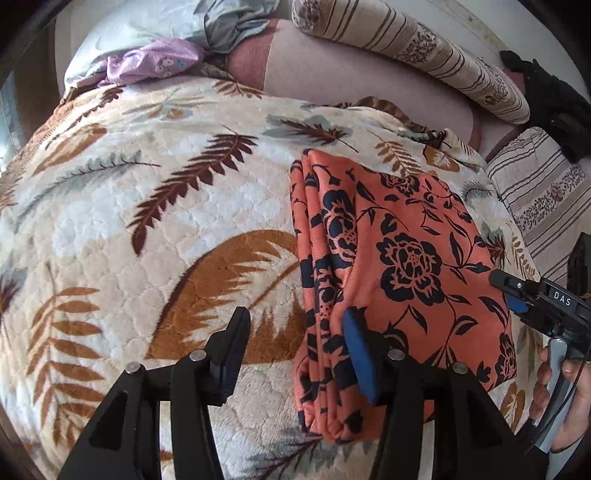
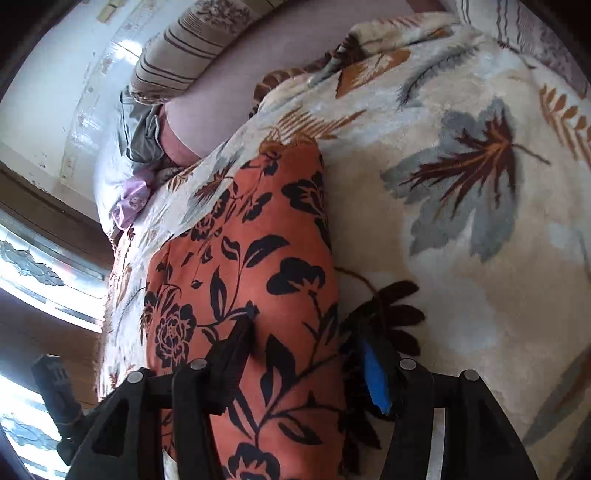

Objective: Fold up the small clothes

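An orange garment with black flowers [image 1: 399, 266] lies folded in several layers on a cream leaf-print blanket [image 1: 147, 206]. My left gripper [image 1: 295, 332] is open just above the blanket at the garment's left edge; its right blue-padded finger [image 1: 360, 354] rests against the folded layers. In the right wrist view the same garment [image 2: 251, 266] runs under my right gripper [image 2: 306, 332], which is open and straddles the garment's right edge, the left finger [image 2: 236, 339] pressing on the cloth. The right gripper also shows in the left wrist view [image 1: 506, 291] at the garment's right side.
A purple garment [image 1: 155, 62] and grey cloth [image 1: 229, 29] lie at the far end of the bed. Striped bolsters [image 1: 424, 55] lie along the back and right. A black object [image 1: 554, 99] sits at the far right. A window [image 2: 33, 258] is on the left.
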Tool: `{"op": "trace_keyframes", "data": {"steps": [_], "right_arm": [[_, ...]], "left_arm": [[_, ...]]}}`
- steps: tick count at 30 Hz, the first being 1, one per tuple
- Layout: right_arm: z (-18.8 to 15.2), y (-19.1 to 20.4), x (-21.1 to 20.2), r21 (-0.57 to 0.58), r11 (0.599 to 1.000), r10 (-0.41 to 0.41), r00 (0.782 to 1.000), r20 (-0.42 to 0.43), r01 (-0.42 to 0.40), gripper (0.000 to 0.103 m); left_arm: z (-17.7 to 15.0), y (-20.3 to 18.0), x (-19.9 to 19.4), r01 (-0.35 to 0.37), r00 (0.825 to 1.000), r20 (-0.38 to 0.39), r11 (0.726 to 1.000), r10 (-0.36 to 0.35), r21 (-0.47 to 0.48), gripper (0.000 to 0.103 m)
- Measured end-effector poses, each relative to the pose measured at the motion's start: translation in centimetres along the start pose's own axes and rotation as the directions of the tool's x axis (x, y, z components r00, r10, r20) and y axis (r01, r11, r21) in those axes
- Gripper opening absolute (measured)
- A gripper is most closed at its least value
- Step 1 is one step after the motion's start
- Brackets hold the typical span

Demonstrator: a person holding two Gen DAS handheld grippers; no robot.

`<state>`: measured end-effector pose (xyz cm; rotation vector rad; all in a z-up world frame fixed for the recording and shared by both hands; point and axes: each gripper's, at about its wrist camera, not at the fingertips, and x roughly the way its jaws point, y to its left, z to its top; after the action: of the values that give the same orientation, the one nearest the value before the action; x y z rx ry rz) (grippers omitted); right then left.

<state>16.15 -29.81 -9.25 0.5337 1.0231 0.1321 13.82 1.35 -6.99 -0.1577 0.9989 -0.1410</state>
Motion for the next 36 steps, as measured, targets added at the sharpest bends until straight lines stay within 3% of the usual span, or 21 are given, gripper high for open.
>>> {"op": "trace_keyframes", "data": {"steps": [1,4,5,6,8,10,12,15,18,21,25,29,33,36], "right_arm": [[-0.2,0.7,-1.1,-0.029,1.000,0.002,0.999,0.034,-0.001,0.059],[-0.8,4.0,-3.8,-0.106,0.988,0.120,0.989,0.083,-0.111,0.060],[-0.8,5.1,-4.2,-0.143,0.980,0.155,0.984,0.085,-0.141,0.066],[-1.1,6.1,-4.2,-0.173,0.970,0.183,0.980,0.075,-0.168,0.074],[-1.3,6.7,-2.4,-0.189,0.963,0.202,0.979,0.024,-0.194,0.078],[-2.2,5.2,1.1,-0.098,0.987,0.119,0.988,-0.101,-0.129,0.079],[-2.5,5.3,0.0,-0.056,0.992,0.110,0.993,-0.049,-0.112,0.078],[-3.4,8.4,-3.6,-0.169,0.984,0.063,0.998,0.023,-0.058,0.081],[-5.8,10.4,-5.9,-0.270,0.963,0.006,0.996,0.093,0.020,0.093],[-9.1,10.6,-7.5,-0.338,0.933,-0.088,0.989,0.116,0.122,0.098],[-13.9,9.9,-9.6,-0.342,0.930,-0.098,0.989,0.113,0.132,0.101],[-16.5,10.2,-12.3,-0.385,0.896,-0.152,0.967,0.202,0.222,0.103],[-16.2,10.9,-14.4,-0.393,0.867,-0.198,0.935,0.293,0.307,0.103],[-15.4,11.0,-15.2,-0.372,0.862,-0.228,0.918,0.323,0.345,0.103]], "left_arm": [[-0.3,0.0,-1.0,0.000,1.000,0.019,1.000,0.000,0.003,0.053],[-1.4,0.1,-2.7,0.001,0.999,0.045,1.000,-0.001,0.003,0.057],[-1.9,0.1,-2.7,0.003,0.999,0.042,1.000,-0.003,0.007,0.062],[-2.3,-0.1,-1.8,-0.008,1.000,0.023,1.000,0.007,0.018,0.065],[-3.3,-0.3,0.6,-0.073,0.996,-0.056,0.997,0.075,0.028,0.065],[-3.7,-0.2,1.0,-0.057,0.995,-0.080,0.998,0.056,-0.007,0.065],[-3.9,-0.4,-0.8,-0.083,0.996,-0.048,0.996,0.082,-0.026,0.066],[-4.3,-1.0,-3.6,-0.117,0.993,0.023,0.993,0.117,-0.004,0.071],[-4.9,-1.4,-6.2,-0.129,0.989,0.069,0.992,0.129,-0.006,0.071],[-5.8,-1.9,-9.3,-0.138,0.982,0.128,0.990,0.141,-0.031,0.074],[-7.2,-3.1,-13.4,-0.140,0.968,0.204,0.990,0.144,-0.035,0.089],[-7.8,-4.4,-14.6,-0.132,0.970,0.202,0.991,0.133,-0.018,0.097],[-7.8,-4.7,-14.4,-0.112,0.975,0.193,0.993,0.114,-0.023,0.097],[-7.7,-4.9,-14.1,-0.143,0.970,0.196,0.989,0.145,-0.025,0.097]]}}
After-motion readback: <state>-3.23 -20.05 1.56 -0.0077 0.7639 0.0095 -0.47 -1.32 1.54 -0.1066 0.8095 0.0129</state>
